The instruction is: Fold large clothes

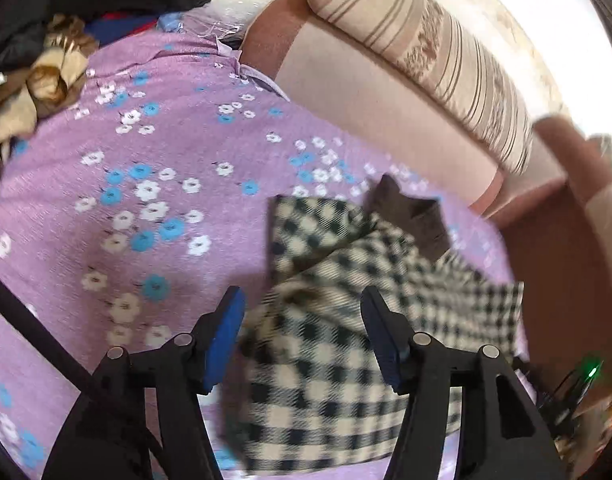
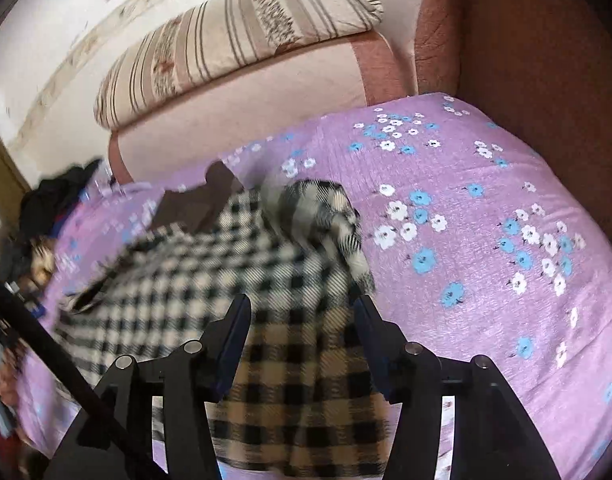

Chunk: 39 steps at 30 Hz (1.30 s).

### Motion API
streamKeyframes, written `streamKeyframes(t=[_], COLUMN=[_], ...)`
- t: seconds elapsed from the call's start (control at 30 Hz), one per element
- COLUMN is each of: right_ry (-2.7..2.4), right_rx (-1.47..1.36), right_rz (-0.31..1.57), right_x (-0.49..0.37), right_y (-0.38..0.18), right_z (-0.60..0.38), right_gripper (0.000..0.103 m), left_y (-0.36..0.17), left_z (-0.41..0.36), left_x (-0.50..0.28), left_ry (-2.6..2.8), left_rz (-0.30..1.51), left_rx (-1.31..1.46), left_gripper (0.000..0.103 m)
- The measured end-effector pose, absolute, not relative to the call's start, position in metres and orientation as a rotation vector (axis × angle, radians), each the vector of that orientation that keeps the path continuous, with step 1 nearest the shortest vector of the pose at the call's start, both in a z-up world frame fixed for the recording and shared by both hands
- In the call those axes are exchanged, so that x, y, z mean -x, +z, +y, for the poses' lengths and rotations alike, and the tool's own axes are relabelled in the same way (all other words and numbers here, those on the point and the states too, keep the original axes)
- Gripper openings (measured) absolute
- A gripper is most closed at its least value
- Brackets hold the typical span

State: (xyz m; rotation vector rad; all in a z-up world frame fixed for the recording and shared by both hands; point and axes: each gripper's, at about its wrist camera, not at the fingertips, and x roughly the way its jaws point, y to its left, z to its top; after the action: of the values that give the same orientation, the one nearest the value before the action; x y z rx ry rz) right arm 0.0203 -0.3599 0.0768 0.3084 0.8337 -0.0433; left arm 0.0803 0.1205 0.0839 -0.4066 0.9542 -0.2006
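Surface: purple bedspread (image 1: 153, 160) printed with white and blue flowers, filling the left and centre of the left wrist view and the right half of the right wrist view (image 2: 486, 208).
Garment: black-and-cream checked garment (image 1: 346, 340) lies on the bedspread, lower centre to lower right in the left wrist view; in the right wrist view (image 2: 209, 280) it spreads from centre left down to the bottom centre. Blurred in both views.
Garment detail: a brown lining or collar part (image 1: 418, 216) shows at the garment's upper edge; a bunched, rumpled fold (image 2: 334, 216) sits at centre in the right wrist view.
Left gripper: left gripper (image 1: 301, 332) at the bottom of the frame, fingers spread wide with blue pads (image 1: 225, 340), nothing between them; checked cloth lies in the gap beneath. Contact with the cloth cannot be told.
Right gripper: right gripper (image 2: 301, 340) at the bottom of the frame, jaws apart and released, above the garment's lower part; contact cannot be told.
Background: pink and rust sofa back (image 1: 366, 92) with a striped cushion (image 1: 438, 52) on top, upper right in the left wrist view, upper left in the right wrist view (image 2: 233, 40).
Other clothes: a heap of dark and tan clothes (image 1: 45, 60) at upper left of the left wrist view, at the bedspread's edge.
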Motion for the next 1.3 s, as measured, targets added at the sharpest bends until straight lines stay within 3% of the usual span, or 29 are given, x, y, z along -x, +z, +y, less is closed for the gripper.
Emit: streamKeyframes(t=[0.2,0.53,0.73,0.8,0.97,1.07,1.1,1.13,1.17,1.2,1.27,1.3], right_ry=[0.01,0.132,0.198,0.211,0.184,0.051,0.025,0.014,0.017,0.043,0.083,0.128], right_rx=[-0.213,-0.144,-0.105,-0.089,-0.08,0.001,0.025,0.042,0.059,0.084,0.102,0.081], right_rz=[0.805,0.854,0.859,0.885,0.879,0.723,0.667,0.627,0.595,0.598,0.647,0.672], right_x=[-0.023,-0.036,-0.026,-0.022,-0.008,0.02,0.03,0.036,0.042,0.044,0.043,0.044], right_y=[0.081,0.066,0.063,0.055,0.045,0.063,0.071,0.076,0.079,0.079,0.079,0.078], right_z=[-0.343,-0.277,-0.235,-0.222,-0.209,-0.202,-0.2,-0.198,-0.195,-0.191,-0.187,-0.187], right_gripper=[0.058,0.052,0.039,0.026,0.02,0.02,0.025,0.033,0.057,0.063,0.061,0.054], left_y=[0.082,0.085,0.08,0.08,0.081,0.083,0.083,0.083,0.083,0.082,0.079,0.078], left_z=[0.133,0.125,0.141,0.148,0.162,0.168,0.169,0.17,0.17,0.169,0.164,0.159], left_x=[-0.057,0.025,0.067,0.081,0.112,0.126,0.13,0.132,0.134,0.135,0.133,0.13], left_ry=[-0.189,-0.092,-0.004,0.02,0.056,0.084,0.094,0.097,0.096,0.093,0.082,0.069], left_rz=[0.971,0.958,0.929,0.923,0.906,0.893,0.889,0.887,0.885,0.886,0.894,0.899], left_rx=[0.419,0.123,0.076,0.099,0.167,0.183,0.195,0.205,0.22,0.228,0.238,0.234], left_gripper=[0.059,0.06,0.06,0.06,0.06,0.06,0.06,0.06,0.06,0.06,0.06,0.06])
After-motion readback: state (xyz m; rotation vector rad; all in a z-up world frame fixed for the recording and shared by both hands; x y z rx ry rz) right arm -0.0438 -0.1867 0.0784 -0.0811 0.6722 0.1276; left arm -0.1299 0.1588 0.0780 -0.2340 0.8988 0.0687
